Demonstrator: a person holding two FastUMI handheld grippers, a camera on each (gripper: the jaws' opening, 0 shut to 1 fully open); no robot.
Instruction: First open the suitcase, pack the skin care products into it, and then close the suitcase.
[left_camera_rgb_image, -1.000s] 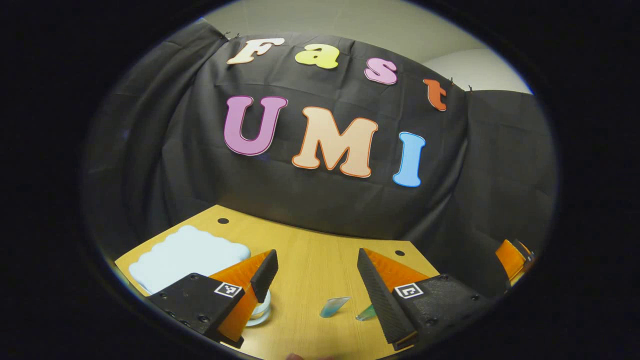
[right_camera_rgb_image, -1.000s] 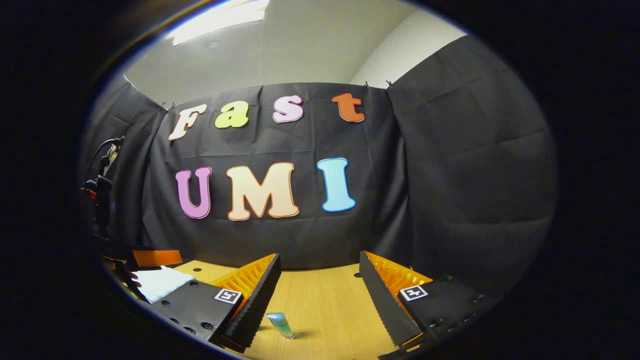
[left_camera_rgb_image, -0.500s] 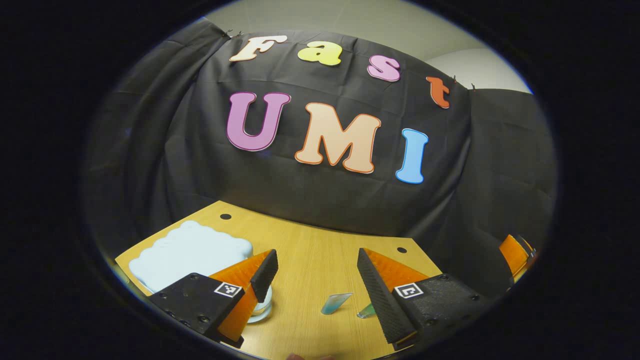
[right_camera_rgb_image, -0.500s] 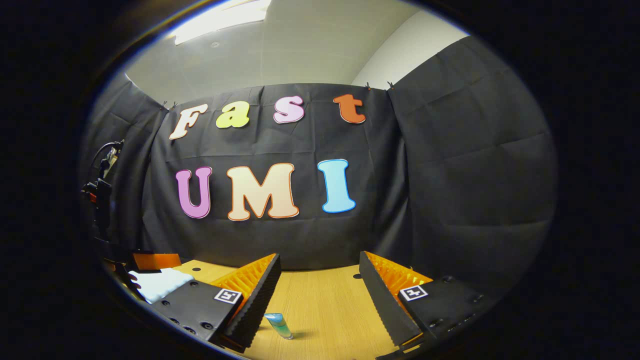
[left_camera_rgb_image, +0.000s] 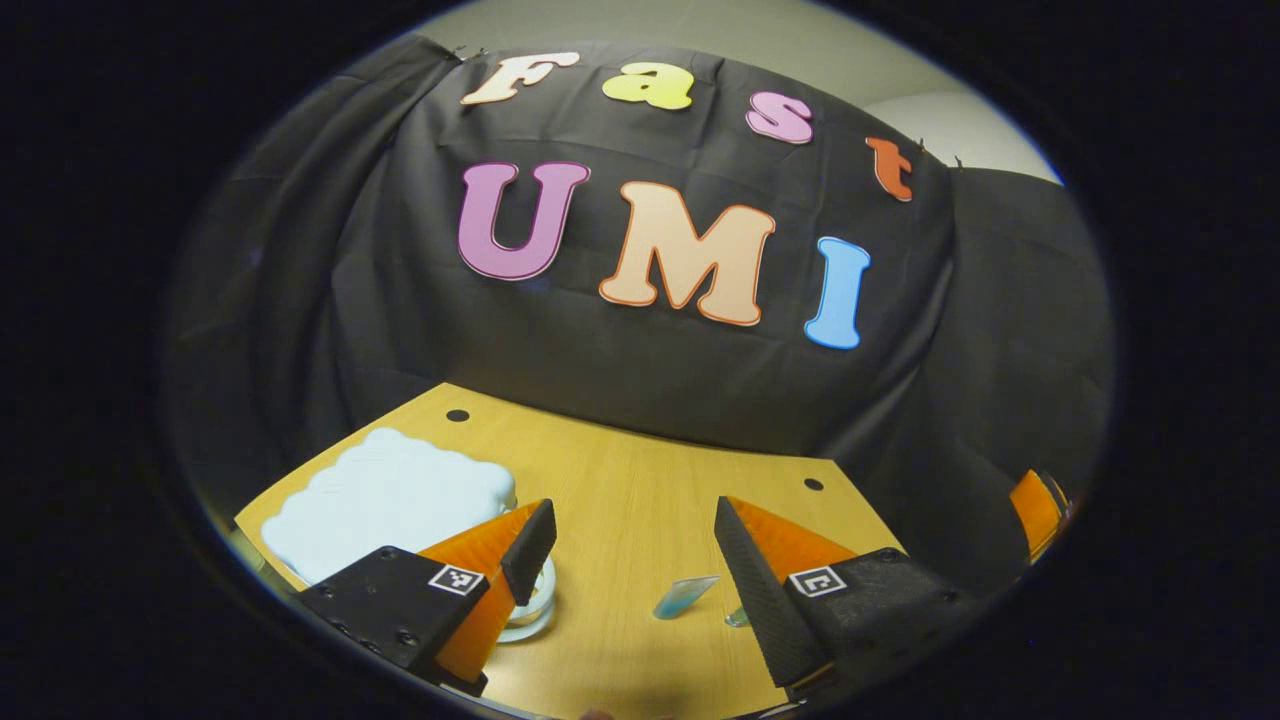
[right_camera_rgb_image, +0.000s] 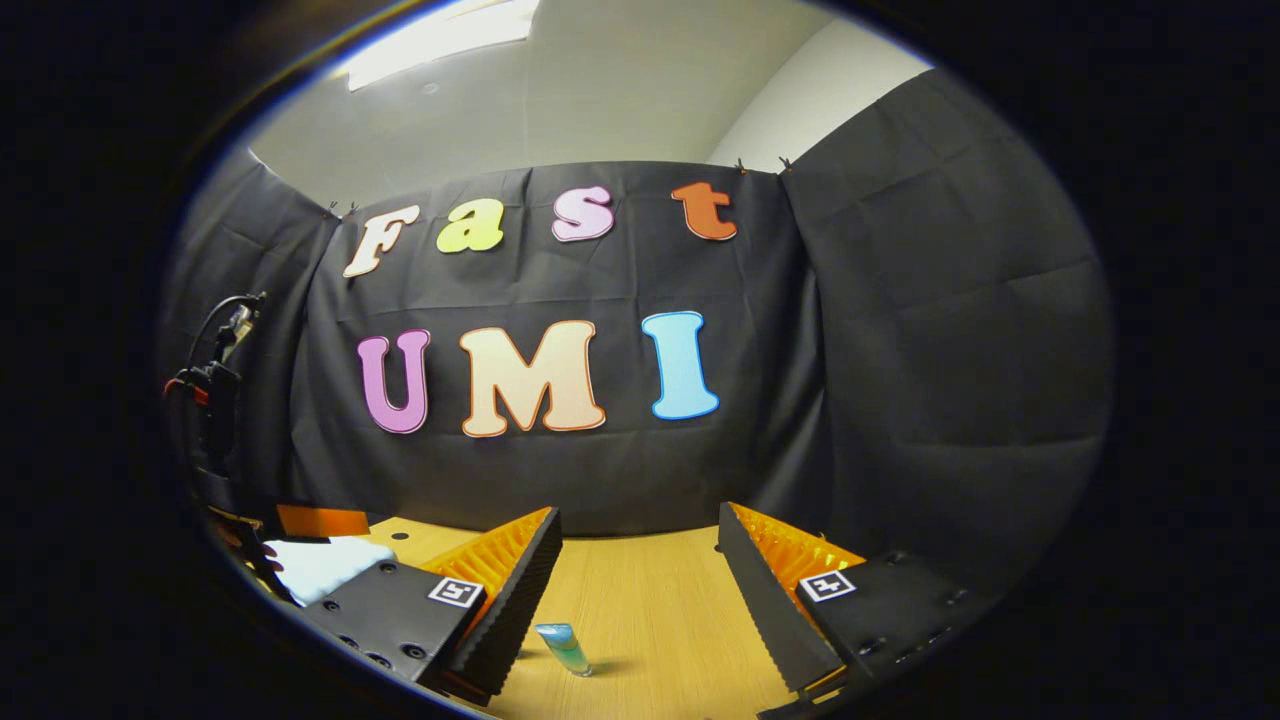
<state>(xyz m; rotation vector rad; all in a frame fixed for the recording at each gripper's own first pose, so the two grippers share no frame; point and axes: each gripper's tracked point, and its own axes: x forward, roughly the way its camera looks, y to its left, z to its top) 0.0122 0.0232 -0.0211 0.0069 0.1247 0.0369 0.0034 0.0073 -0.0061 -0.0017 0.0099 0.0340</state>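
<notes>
Wood-grain table (left_camera_rgb_image: 620, 500) is lying under both of our tools, running back to the black cloth wall (left_camera_rgb_image: 600, 370); on its far left, in the left gripper view, the pale blue suitcase (left_camera_rgb_image: 385, 495) with its scalloped edge is lying flat and closed; we are holding the left gripper (left_camera_rgb_image: 630, 545) above the table with its fingers spread wide and nothing between them; just past its left finger a small round jar (left_camera_rgb_image: 535, 605) is sitting on the wood, partly hidden; between the fingers a small blue tube (left_camera_rgb_image: 685, 597) is lying tilted, and a second greenish one (left_camera_rgb_image: 738, 617) is peeking out beside the right finger. In the right gripper view we are holding the right gripper (right_camera_rgb_image: 640, 560) wide open too, gripping nothing; a blue-green tube (right_camera_rgb_image: 563, 648) is resting on the table near its left finger; the suitcase (right_camera_rgb_image: 315, 565) is showing at far left.
</notes>
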